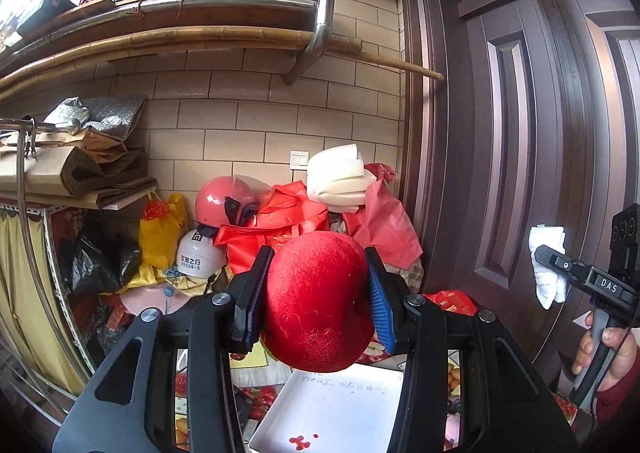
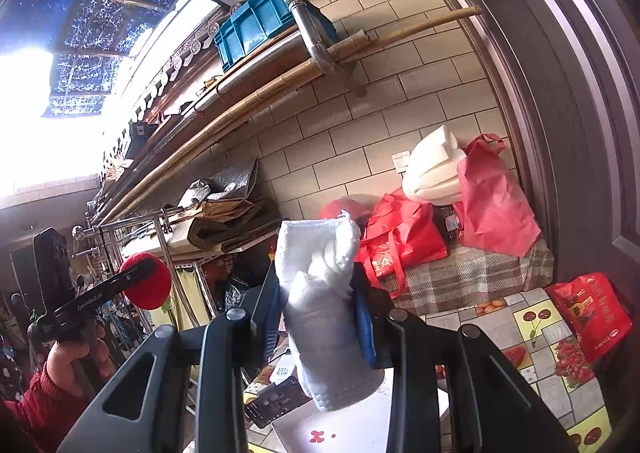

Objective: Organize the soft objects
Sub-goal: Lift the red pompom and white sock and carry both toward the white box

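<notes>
My left gripper (image 1: 316, 293) is shut on a red felt ball (image 1: 316, 301) and holds it up in the air above a white tray (image 1: 332, 409). The ball also shows in the right wrist view (image 2: 150, 285), with the left gripper (image 2: 132, 279) at the far left. My right gripper (image 2: 316, 309) is shut on a white folded towel (image 2: 324, 301) that sticks up and hangs down between the fingers, above the same tray (image 2: 344, 425). The towel also shows in the left wrist view (image 1: 548, 265) at the far right, in the right gripper (image 1: 540, 255).
A table with a fruit-print cloth (image 2: 540, 337) lies below. A phone (image 2: 274, 401) lies next to the tray. Red bags (image 2: 400, 237), helmets (image 1: 228, 201) and white foam (image 1: 340, 181) are piled against the tiled wall. A brown door (image 1: 520, 133) stands at right.
</notes>
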### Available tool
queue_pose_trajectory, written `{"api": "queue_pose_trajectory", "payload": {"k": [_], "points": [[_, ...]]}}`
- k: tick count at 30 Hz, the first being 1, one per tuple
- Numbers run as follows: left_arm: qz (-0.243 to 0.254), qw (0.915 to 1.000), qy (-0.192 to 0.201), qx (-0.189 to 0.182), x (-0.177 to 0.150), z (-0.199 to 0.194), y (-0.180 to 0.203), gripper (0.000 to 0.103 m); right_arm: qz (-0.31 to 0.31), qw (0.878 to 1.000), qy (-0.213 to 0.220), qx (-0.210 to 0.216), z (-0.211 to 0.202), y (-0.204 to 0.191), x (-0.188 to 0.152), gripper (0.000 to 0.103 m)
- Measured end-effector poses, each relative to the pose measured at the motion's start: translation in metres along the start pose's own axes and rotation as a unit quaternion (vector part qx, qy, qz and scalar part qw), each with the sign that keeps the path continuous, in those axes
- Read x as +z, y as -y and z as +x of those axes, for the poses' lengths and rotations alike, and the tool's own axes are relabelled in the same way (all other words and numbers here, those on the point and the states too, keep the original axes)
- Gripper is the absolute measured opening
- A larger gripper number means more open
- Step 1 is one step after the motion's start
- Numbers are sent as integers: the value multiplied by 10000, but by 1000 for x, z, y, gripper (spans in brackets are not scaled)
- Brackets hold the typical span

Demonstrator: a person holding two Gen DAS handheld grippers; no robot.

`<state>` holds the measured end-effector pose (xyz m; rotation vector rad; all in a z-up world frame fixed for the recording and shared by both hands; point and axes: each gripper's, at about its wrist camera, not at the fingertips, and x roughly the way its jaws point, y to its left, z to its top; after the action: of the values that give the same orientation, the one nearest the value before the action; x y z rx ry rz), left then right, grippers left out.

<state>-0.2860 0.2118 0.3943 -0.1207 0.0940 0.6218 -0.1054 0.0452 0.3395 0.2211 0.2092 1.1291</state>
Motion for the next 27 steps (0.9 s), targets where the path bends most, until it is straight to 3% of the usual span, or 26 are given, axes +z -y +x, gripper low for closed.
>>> {"api": "queue_pose_trajectory", "payload": {"k": [18, 27], "points": [[-194, 9986, -491, -30, -27, 56, -13, 44, 135, 9956, -922, 77, 69, 11, -36, 32], [-212, 9936, -1109, 21, -74, 116, -21, 46, 278, 9834, -1793, 15, 127, 30, -91, 32]]}}
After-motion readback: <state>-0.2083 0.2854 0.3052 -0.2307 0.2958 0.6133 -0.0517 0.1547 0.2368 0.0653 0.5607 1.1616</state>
